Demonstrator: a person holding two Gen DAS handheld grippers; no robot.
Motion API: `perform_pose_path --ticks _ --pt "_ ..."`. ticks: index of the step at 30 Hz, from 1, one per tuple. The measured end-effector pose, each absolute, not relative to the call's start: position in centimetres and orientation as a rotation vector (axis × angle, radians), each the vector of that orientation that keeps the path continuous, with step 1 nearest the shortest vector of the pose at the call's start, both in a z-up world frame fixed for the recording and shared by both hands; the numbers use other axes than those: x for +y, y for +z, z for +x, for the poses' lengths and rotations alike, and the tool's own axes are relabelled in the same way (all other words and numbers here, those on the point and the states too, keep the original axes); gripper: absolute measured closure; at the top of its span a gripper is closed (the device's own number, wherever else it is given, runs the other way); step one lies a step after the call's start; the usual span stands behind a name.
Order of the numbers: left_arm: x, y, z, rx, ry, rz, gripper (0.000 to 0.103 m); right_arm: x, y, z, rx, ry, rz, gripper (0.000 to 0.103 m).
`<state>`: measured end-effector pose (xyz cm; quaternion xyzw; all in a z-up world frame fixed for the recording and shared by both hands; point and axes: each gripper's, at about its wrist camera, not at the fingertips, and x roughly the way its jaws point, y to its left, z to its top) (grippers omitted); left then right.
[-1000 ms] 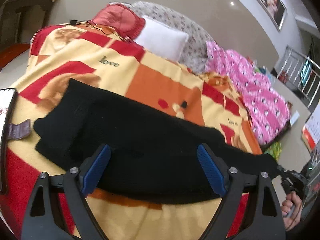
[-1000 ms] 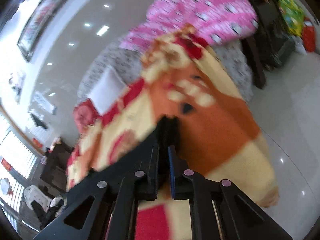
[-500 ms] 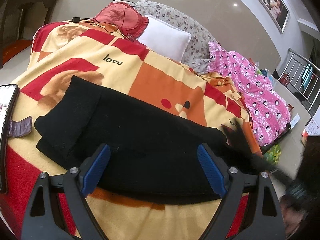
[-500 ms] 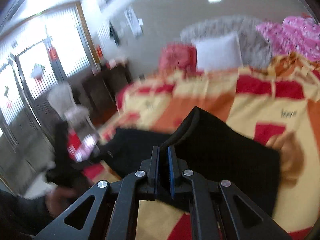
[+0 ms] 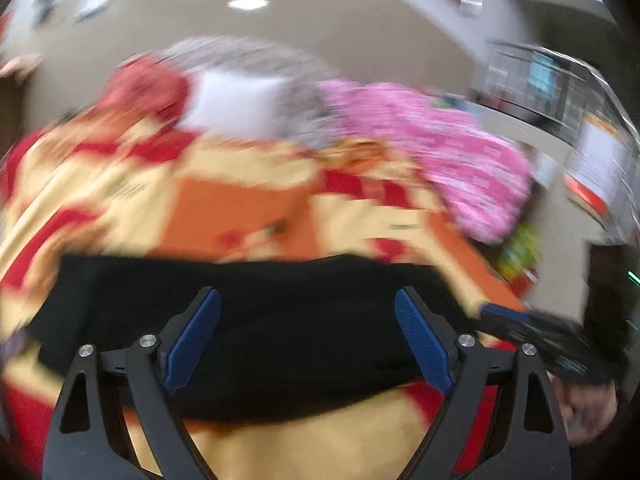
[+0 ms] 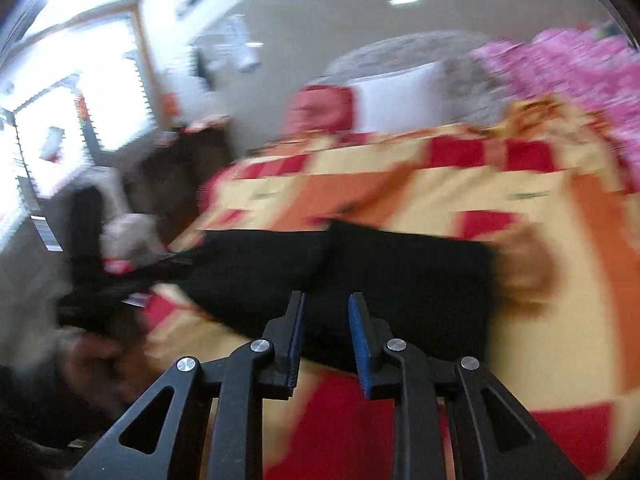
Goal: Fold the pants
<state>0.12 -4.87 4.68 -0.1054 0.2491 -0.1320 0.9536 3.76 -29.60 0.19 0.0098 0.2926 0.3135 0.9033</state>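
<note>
The black pants (image 5: pixel 280 320) lie folded over on the red, orange and yellow blanket (image 5: pixel 240 216) of the bed. My left gripper (image 5: pixel 308 340) is open wide and empty, just above the near edge of the pants. In the right wrist view the pants (image 6: pixel 400 264) lie flat as a doubled black block. My right gripper (image 6: pixel 326 332) has its jaws partly apart over the pants' near edge, with nothing held between them. It also shows in the left wrist view (image 5: pixel 532 332) at the right end of the pants. Both views are blurred by motion.
A white pillow (image 5: pixel 236 108), a red cushion (image 5: pixel 148 88) and a pink quilt (image 5: pixel 452 156) lie at the far side of the bed. Dark furniture (image 6: pixel 180 160) and a bright window (image 6: pixel 72 92) stand to the left of the bed.
My right gripper carried the pants' end over onto the rest and has let go, its jaws now partly apart. The left gripper stayed open and both cameras are swinging.
</note>
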Motion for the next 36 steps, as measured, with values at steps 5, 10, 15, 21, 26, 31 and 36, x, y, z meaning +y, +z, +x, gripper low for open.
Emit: perform_pose_path --ticks 5,10,15,21,26,31,36 --pt "-10.9 5.7 4.2 0.525 -0.405 -0.118 0.034 -33.9 0.7 6.7 0.599 0.51 -0.022 0.097" --pt "-11.7 2.7 9.6 0.75 -0.241 -0.114 0.098 -34.1 -0.1 10.8 0.665 0.499 -0.032 0.102" --pt "-10.8 0.3 10.0 0.802 -0.191 -0.162 0.099 -31.6 -1.3 13.7 0.704 0.508 -0.073 0.102" --pt "-10.3 -0.3 9.7 0.783 -0.198 -0.186 0.099 -30.5 -3.5 15.9 0.782 0.486 -0.088 0.103" --pt "-10.0 1.4 7.8 0.687 -0.207 -0.201 0.098 -31.5 -2.7 13.6 0.709 0.492 -0.069 0.103" --pt "-10.4 2.3 4.2 0.66 -0.287 -0.253 0.091 -32.7 -0.6 7.8 0.646 0.549 -0.03 0.103" --pt "-11.0 -0.2 5.8 0.788 -0.259 -0.258 0.091 -31.9 -3.7 6.9 0.741 0.531 -0.029 0.103"
